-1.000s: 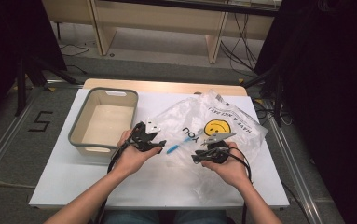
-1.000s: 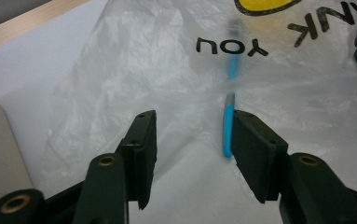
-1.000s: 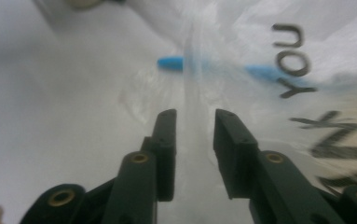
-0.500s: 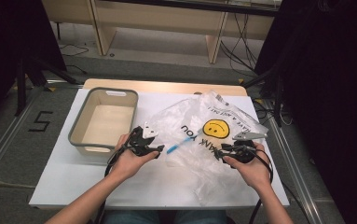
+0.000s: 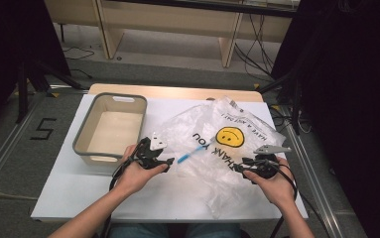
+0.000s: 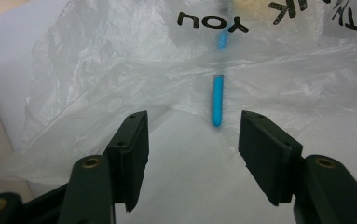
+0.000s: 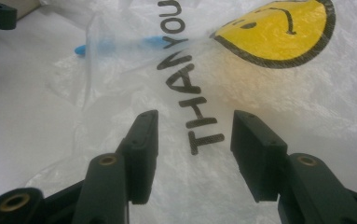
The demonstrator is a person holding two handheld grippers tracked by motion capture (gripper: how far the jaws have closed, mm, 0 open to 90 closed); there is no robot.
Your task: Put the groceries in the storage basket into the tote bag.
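The blue pen (image 6: 217, 101) lies on the white table (image 5: 143, 193), half in and half out of the clear plastic bag (image 5: 217, 148): its near end sticks out of the bag's open edge toward my left gripper (image 5: 158, 161), and the rest runs on under the film, below the printed "YOU". In the left gripper view it sits just ahead of the gap between my jaws, a little toward the right one, not touched by either. Those jaws have just been opening and now stand apart with only bare table between them.

My right gripper (image 5: 241, 166) hovers over the bag's printed face, near the "THANK" lettering and below the yellow smiley (image 7: 278, 30). Its jaws have also just been opening, and they stand apart with film beneath them but nothing pinched.

As I judge it, the job is bagging the pen, and it is only partly done: the pen has entered the mouth but is not fully inside, and the bag lies flat and loose, held by neither tool. What is left is to take the bag's edge again and get the pen's tail in past the opening. The grey bin (image 5: 86, 131) sits at my left, beside the bag, empty as far as I can see.
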